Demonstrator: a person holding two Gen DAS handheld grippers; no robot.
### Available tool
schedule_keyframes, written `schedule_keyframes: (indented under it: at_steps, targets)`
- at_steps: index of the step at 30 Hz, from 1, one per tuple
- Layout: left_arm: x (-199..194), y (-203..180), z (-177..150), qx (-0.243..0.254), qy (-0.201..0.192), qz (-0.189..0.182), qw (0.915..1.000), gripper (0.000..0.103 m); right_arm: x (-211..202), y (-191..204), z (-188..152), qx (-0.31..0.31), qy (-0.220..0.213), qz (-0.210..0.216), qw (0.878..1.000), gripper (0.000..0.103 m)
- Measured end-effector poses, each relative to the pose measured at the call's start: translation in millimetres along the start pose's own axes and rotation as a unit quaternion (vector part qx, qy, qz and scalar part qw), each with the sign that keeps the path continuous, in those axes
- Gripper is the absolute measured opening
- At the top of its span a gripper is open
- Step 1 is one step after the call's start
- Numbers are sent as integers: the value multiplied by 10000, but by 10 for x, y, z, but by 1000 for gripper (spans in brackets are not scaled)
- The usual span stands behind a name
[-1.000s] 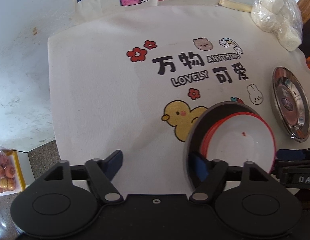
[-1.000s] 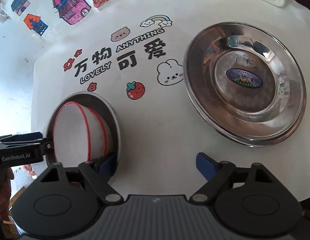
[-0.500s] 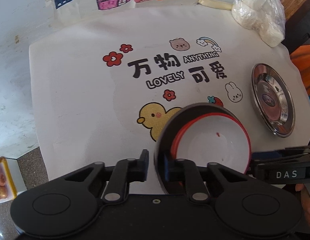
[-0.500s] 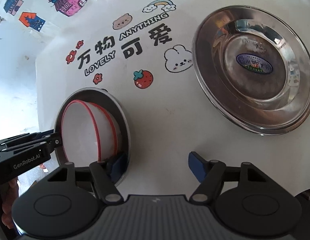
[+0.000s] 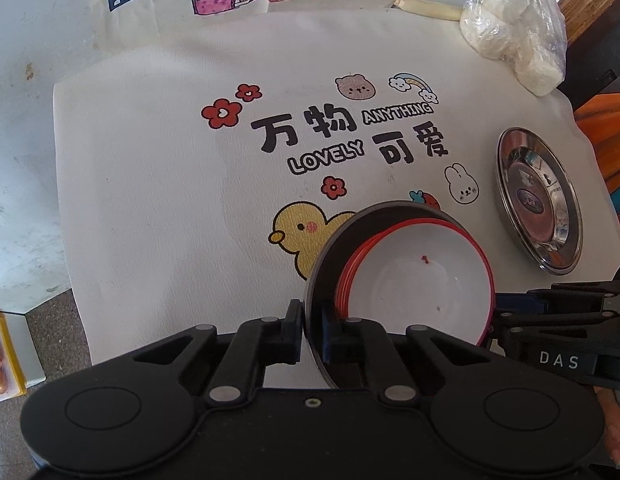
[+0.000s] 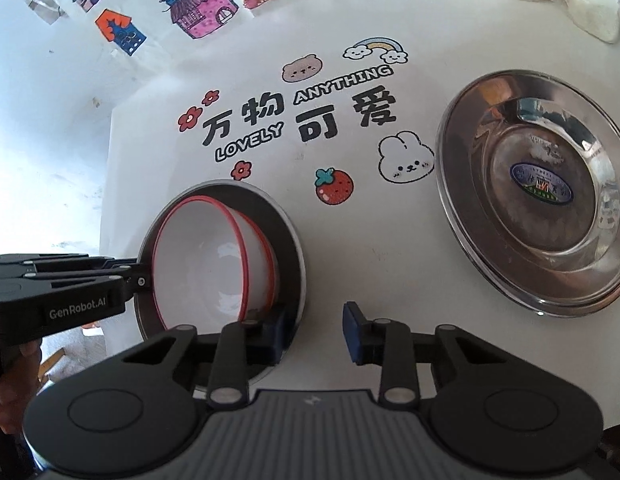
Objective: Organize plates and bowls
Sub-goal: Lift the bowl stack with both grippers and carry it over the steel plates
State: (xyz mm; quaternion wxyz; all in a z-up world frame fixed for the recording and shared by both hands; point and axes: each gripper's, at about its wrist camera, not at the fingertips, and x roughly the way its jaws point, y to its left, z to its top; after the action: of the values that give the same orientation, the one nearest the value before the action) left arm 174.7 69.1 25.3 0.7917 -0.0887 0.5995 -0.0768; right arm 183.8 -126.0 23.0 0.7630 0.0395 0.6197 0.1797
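The steel plate (image 6: 537, 196) lies flat toward the worktop's right edge, well apart from the dark plate (image 5: 329, 264) near the front edge, which carries nested red-rimmed bowls (image 5: 417, 280). The left tongs (image 5: 310, 332) pinch that dark plate's rim. The right tongs (image 6: 315, 332) have just been closing astride its opposite rim, still spread. If they miss, I judge the one-sided hold could tilt it and slide the bowls off.
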Motion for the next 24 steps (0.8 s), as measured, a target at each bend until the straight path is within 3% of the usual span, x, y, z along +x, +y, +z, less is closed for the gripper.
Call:
schedule_keyframes:
  at_steps: [10,24]
  targets:
    - [-2,35,-31,-87,-79,-88,9999,7,48,-11,46,190,204,254,9993,15]
    - [-1,33,2,-258,52,-94,9996,7,54,-97,31,666,300,412,9965,14]
